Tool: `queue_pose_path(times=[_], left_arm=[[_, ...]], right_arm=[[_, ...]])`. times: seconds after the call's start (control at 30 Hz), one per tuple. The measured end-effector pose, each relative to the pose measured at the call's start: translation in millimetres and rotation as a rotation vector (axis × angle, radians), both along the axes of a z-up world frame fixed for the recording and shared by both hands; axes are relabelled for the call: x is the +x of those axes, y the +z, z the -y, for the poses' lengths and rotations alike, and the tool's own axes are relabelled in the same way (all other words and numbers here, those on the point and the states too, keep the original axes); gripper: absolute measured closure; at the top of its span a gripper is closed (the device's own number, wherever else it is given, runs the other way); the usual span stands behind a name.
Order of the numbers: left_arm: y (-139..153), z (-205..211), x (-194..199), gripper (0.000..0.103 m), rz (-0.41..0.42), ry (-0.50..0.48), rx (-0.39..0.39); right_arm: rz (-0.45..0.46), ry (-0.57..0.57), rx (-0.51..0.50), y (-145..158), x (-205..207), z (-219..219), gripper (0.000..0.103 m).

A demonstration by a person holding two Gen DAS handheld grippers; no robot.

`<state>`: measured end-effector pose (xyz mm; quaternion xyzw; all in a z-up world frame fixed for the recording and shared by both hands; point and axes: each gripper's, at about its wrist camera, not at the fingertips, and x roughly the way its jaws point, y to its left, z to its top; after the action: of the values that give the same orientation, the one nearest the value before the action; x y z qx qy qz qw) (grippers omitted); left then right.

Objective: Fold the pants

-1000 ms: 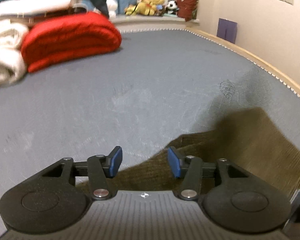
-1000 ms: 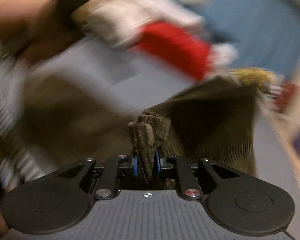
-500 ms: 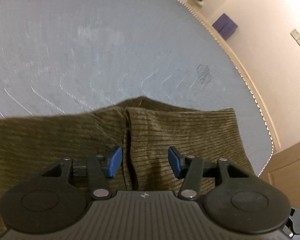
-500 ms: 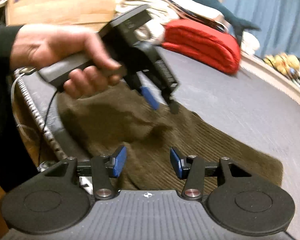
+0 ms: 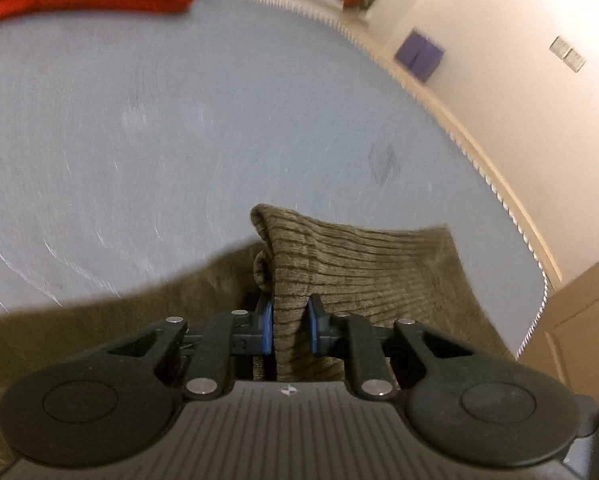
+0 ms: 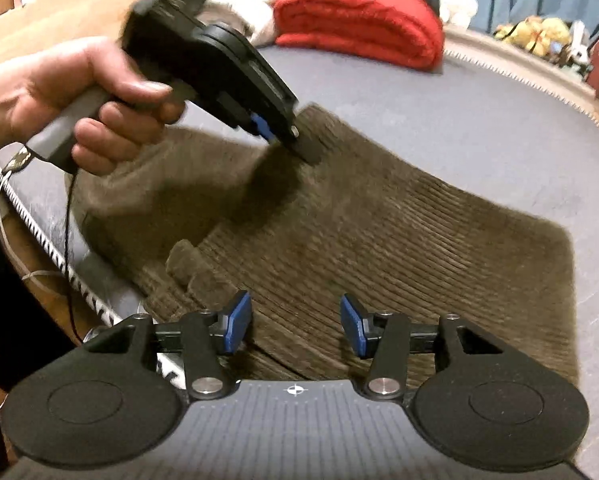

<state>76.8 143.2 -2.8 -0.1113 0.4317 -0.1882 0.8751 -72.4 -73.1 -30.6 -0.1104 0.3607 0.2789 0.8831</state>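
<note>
Between left claw (image 5: 290, 330) pads: bunched ridge of pants (image 5: 363, 272), jaws just closed, clamped on it. Rest of pants flat on bed (image 5: 179, 140), ahead and under both claws. Right claw (image 6: 295, 328) just opened, apart, empty, hovering over near pants edge. Step: regrasp for next fold. Next: right claw pinches edge, then both lift and carry over together.

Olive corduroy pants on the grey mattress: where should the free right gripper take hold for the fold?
Probably the near edge of the olive corduroy pants, from the mattress's near side. The cloth lies flat directly ahead of the open right gripper, while the left gripper already pinches a raised fold.
</note>
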Motion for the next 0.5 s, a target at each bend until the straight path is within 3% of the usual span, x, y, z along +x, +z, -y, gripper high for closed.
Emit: queue_pose_path(times=[0.07, 0.17, 0.2, 0.27, 0.37, 0.43, 0.5], left_arm=[[-4.8, -3.5, -1.1, 0.081, 0.021, 0.043, 0.057], [-28.6, 3.9, 3.0, 0.07, -0.05, 0.047, 0.218], [-25.2, 7.2, -1.0, 0.06, -0.006, 0.057, 0.281], [-4.5, 14.2, -14.7, 0.055, 0.138, 0.078, 0.37], [19.9, 21.1, -34.0, 0.055, 0.276, 0.098, 0.356], [19.8, 29.5, -40.4, 0.055, 0.276, 0.041, 0.305], [9.3, 43.1, -45.0, 0.056, 0.251, -0.041, 0.302]], right_arm=[[0.055, -0.044, 0.011, 10.1, -2.8, 8.0, 0.051], [0.11, -0.148, 0.004, 17.5, -1.7, 25.4, 0.046], [0.118, -0.191, 0.0, 18.9, 0.5, 31.7, 0.045], [0.119, -0.308, 0.002, 20.6, 8.0, 49.7, 0.042], [0.101, -0.51, 0.03, 22.7, 19.3, 83.2, 0.034], [0.08, -0.629, 0.043, 19.8, 25.0, 105.2, 0.033], [0.056, -0.709, 0.042, 11.7, 27.8, 122.1, 0.032]])
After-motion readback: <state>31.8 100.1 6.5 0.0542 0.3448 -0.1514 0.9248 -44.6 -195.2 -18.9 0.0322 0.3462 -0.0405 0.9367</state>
